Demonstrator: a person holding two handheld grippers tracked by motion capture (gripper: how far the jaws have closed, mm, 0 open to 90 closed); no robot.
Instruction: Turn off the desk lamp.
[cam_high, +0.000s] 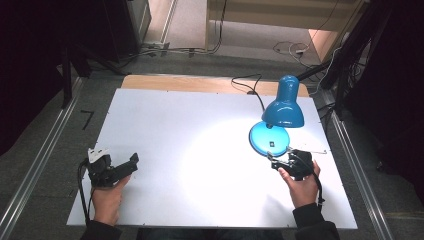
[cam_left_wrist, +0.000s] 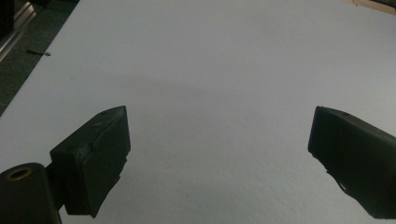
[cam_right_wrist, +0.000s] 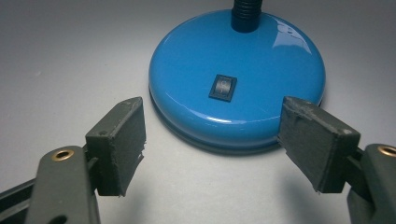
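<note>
A blue desk lamp (cam_high: 276, 127) is standing near the right edge of the white worktop (cam_high: 200, 150), shining light onto it. A black switch (cam_right_wrist: 222, 87) is sitting on its round base (cam_right_wrist: 243, 93). The right claw (cam_right_wrist: 212, 144) is hovering released just before the base. The left claw (cam_left_wrist: 219, 154) is resting released near the worktop's left front corner.

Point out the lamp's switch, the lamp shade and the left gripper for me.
switch (cam_right_wrist: 222, 87), right gripper view, middle of the rocker on the base.
lamp shade (cam_high: 283, 112), high view, its blue outer shell.
left gripper (cam_left_wrist: 219, 154), left gripper view, midway between its open fingers.
</note>
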